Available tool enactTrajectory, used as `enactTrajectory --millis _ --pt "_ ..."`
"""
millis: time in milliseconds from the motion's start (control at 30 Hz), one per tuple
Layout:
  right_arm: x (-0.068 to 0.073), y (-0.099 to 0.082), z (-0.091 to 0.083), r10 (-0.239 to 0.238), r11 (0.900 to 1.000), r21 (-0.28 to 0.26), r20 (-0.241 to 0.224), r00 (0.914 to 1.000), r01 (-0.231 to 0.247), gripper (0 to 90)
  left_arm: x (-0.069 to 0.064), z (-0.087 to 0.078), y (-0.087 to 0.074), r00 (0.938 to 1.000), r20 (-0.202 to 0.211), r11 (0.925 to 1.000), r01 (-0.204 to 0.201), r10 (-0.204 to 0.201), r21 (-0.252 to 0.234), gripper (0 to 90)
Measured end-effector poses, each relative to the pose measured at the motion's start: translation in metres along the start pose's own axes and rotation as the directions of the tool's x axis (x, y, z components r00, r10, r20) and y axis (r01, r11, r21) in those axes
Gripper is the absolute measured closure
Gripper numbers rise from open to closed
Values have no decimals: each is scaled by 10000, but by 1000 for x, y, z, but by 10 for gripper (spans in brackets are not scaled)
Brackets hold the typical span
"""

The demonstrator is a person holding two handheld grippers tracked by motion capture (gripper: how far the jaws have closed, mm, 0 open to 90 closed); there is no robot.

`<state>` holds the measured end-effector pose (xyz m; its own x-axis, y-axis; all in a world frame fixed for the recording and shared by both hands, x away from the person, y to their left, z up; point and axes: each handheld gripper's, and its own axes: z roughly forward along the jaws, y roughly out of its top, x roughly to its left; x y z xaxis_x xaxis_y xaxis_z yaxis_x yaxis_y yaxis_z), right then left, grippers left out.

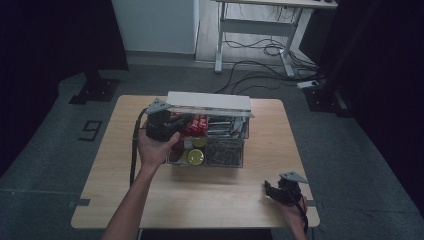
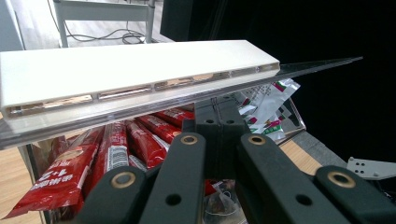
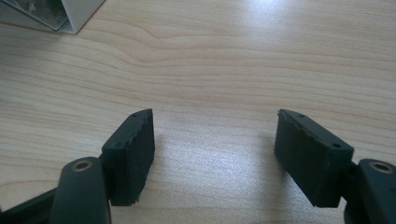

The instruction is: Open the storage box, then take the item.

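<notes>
Snack storage first: a clear-walled rectangular box [image 1: 207,142] sits in the middle of the pale wooden table [image 1: 125,150], towards its far edge, and it is packed. Long red sachets [image 2: 112,154] lie side by side in the back-left compartment, silver-and-white foil packets [image 2: 266,105] fill the back-right one, and round yellow-green items [image 1: 196,156] show at the front left, though they are too small in the high view to name. A white slotted lid [image 2: 130,74] with a clear plate beneath it stands raised over the back of the box, tilted up like an open hatch.

Now the left gripper [image 1: 161,124]: it is at the box's left end, over the red sachets, held by the left hand [image 1: 154,147]. In the left gripper view its black jaws are pressed together, nothing visible between them, their tips pointing in under the raised lid. Whether those tips touch the lid is hard to say from this angle.

Over at the near right corner of the table, well apart from the box, the right gripper [image 3: 215,149] rests low above bare wood. Its two jaws stand wide apart, with only tabletop between the pads [image 3: 133,154].
</notes>
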<state>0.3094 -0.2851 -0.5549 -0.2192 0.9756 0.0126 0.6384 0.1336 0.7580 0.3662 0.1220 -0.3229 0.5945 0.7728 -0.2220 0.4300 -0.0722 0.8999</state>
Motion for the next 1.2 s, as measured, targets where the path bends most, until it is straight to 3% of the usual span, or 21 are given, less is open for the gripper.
enactTrajectory --millis 367,400,467,600,700,1200 --pt "5 1 -1 -57 9999 -141 -211 9998 54 345 3 1 -3 10000 45 10000 -38 37 59 900" --pt "7 6 -5 150 9995 -284 -582 9982 -167 357 4 1 -3 10000 80 10000 -23 22 52 900" --pt "8 8 -8 235 9988 -416 -704 9972 -265 363 5 2 -3 9999 139 10000 -16 15 81 900" --pt "15 24 -21 131 9959 -877 -963 9953 -216 372 8 7 -3 9998 176 9999 25 -28 167 900" --pt "22 44 -39 104 9883 -1497 -1333 9910 -306 382 8 9 -3 9998 212 9997 -3 -2 235 900" --pt "41 103 -77 -593 9671 -2544 -2194 9738 15 407 6 11 -3 9997 254 9995 58 -66 301 900"
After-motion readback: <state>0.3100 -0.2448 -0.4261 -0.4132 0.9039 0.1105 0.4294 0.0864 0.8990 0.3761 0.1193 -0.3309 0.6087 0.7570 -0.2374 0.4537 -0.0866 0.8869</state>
